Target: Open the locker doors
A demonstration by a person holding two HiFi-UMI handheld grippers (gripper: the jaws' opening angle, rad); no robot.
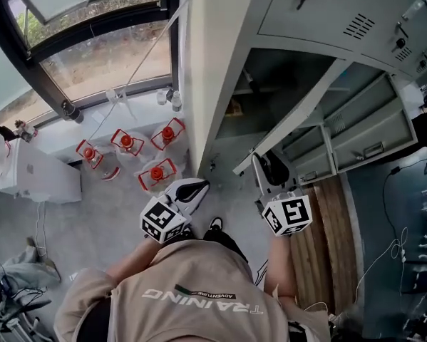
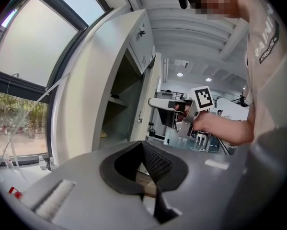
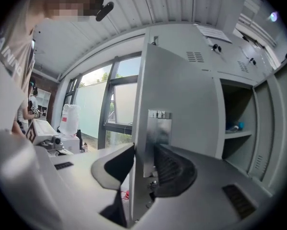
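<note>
**Right tongs clamped on the open locker door**

In the right gripper view, the right gripper (image 3: 142, 161) is seen closed on the free edge of the grey locker door (image 3: 181, 90). Its jaws are pressed against either side of the sheet, just below a shiny latch plate (image 3: 158, 128) at the middle of the frame. The door is swung out from the cabinet, and the centre of that view is filled by its leaf.

The left gripper (image 2: 143, 145) is held at the lower centre of its own view. Its jaws are drawn together with nothing between them, and it is pointed towards the same locker.

Beyond the door, an open compartment (image 3: 236, 138) with a shelf is shown at the right of the frame. In the head view, shut doors with vent slots and keys (image 1: 327, 13) are seen in the upper right. Farther left, red-capped bottles (image 1: 156, 173) are set on the floor below a window (image 1: 92, 55).
</note>
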